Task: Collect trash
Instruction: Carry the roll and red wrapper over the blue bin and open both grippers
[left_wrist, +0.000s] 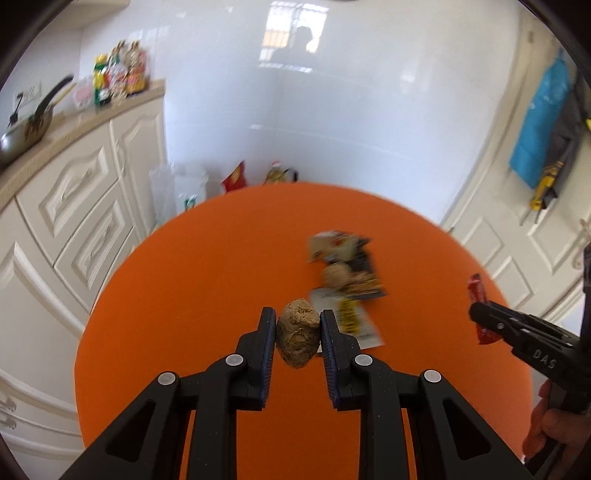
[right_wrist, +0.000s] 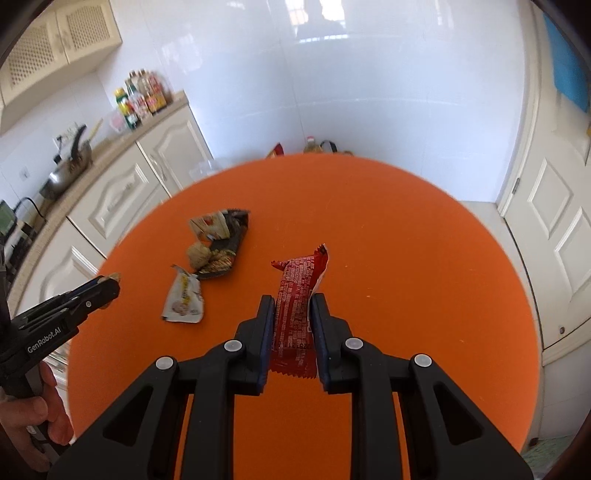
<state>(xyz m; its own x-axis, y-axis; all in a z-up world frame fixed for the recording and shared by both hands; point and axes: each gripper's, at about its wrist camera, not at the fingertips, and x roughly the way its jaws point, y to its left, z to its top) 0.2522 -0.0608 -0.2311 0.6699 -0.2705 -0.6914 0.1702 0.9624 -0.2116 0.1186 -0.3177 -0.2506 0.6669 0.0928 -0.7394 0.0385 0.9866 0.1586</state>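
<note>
Firmly pinched: lumpy brown wad (left_wrist: 297, 332), crinkly wrapper (right_wrist: 295, 314)

Legible: "DAS" in pale letters on the side of the right gripper (left_wrist: 480, 319); "GenRobot.AI" in white on the side of the left gripper (right_wrist: 110, 286). Dense white print on the red wrapper (right_wrist: 295, 306), too small to read. Printing on the remaining wrappers blurred.

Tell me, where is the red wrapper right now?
The red wrapper is pinched in the right tongs, above the orange table, to the right of the other wrappers lying there.
</note>
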